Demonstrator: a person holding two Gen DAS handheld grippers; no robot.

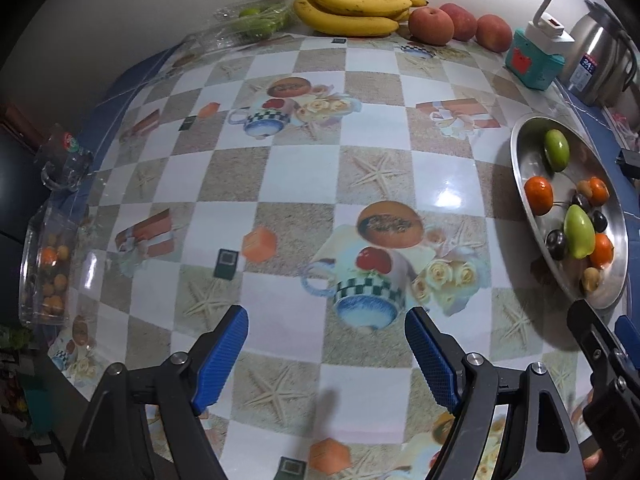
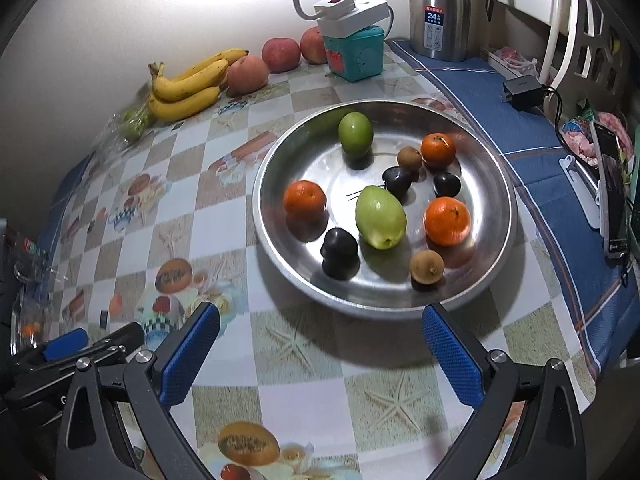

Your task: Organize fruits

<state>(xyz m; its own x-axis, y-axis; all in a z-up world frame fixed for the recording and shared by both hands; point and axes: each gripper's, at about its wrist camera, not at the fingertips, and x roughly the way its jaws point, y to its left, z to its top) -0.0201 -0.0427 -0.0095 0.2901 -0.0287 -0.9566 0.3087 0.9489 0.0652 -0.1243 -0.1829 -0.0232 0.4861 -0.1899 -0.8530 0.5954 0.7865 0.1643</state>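
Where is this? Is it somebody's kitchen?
Probably a table in someone's home, maybe a kitchen or dining corner. A patterned tablecloth covers it, a metal tray holds mixed fruit, bananas lie by the wall, and a steel thermos jug stands at the back.

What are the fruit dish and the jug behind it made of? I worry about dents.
The dish looks like polished stainless steel: silvery, mirroring the fruit. The jug looks like brushed steel, a duller sheen, with a dark handle, possibly plastic.
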